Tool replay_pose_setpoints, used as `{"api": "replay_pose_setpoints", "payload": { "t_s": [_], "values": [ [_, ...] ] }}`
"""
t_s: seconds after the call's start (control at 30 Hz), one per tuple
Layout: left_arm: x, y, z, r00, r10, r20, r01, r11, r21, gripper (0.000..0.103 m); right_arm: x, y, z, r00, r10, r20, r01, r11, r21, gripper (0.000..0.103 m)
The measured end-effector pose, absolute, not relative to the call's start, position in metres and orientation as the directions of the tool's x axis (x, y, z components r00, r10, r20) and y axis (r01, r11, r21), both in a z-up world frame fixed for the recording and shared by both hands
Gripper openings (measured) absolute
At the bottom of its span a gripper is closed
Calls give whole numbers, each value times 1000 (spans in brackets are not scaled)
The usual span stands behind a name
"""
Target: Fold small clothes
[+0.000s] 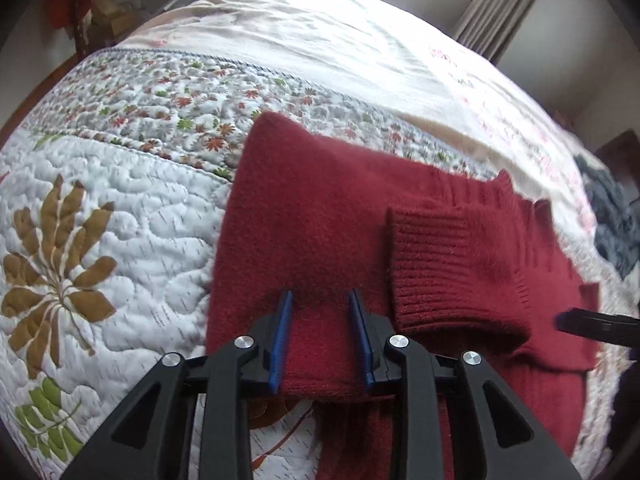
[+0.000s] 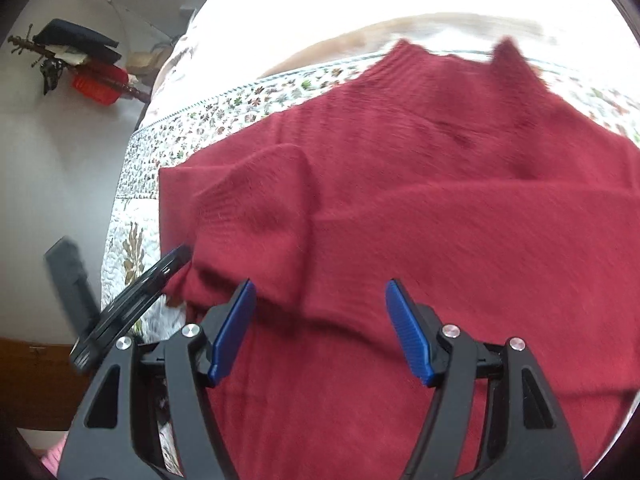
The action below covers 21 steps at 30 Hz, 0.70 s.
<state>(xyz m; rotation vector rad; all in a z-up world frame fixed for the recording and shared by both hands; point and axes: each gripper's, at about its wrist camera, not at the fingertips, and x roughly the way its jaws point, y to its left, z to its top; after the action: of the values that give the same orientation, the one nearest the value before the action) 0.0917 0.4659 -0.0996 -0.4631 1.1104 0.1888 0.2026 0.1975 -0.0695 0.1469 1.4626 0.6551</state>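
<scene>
Your quilted bed [image 1: 120, 208] carries the red sweater [image 1: 320, 208], lying partly folded with one ribbed cuff [image 1: 432, 264] laid across it. Your left claw [image 1: 320, 336] straddles its near fold, half spread; your right claw [image 2: 320, 328] hovers spread wide above it.

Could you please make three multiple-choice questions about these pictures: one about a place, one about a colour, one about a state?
1. Where does the sweater lie?
A. on a quilted bedspread
B. on a wooden floor
C. in a basket

2. What colour are the fingers of the right gripper?
A. green
B. blue
C. white

3. How does the right gripper stand?
A. shut on a sock
B. shut on nothing
C. open

Answers: 1 A, quilt shows around the sweater; 2 B, both pads are blue; 3 C, a wide gap separates its fingers above the knit.
</scene>
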Motion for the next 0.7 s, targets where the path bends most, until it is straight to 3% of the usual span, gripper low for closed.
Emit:
{"api": "replay_pose_setpoints", "payload": {
  "t_s": [0.1,0.23,0.27,0.3,0.37,0.7],
  "values": [
    [84,479,-83,482,-83,-872,-401,864,-304,29,211,215,-81,-79,503,-861,-304,810,501,67],
    [75,488,-67,508,-80,-858,-407,855,-321,36,214,233,-98,-141,495,-858,-278,812,514,56],
    [73,489,-67,507,-81,-858,-408,854,-322,36,214,236,-100,-140,491,-860,-278,814,510,47],
    [71,490,-67,505,-87,-859,-406,854,-326,36,214,238,-100,-144,500,-854,-278,808,520,31],
    [71,490,-67,500,-88,-862,-404,856,-322,36,212,238,-99,-159,521,-839,-271,794,544,16],
    [89,460,-60,522,-127,-843,-327,884,-335,36,207,166,-36,-37,581,-813,-281,775,566,11]
  ]
}}
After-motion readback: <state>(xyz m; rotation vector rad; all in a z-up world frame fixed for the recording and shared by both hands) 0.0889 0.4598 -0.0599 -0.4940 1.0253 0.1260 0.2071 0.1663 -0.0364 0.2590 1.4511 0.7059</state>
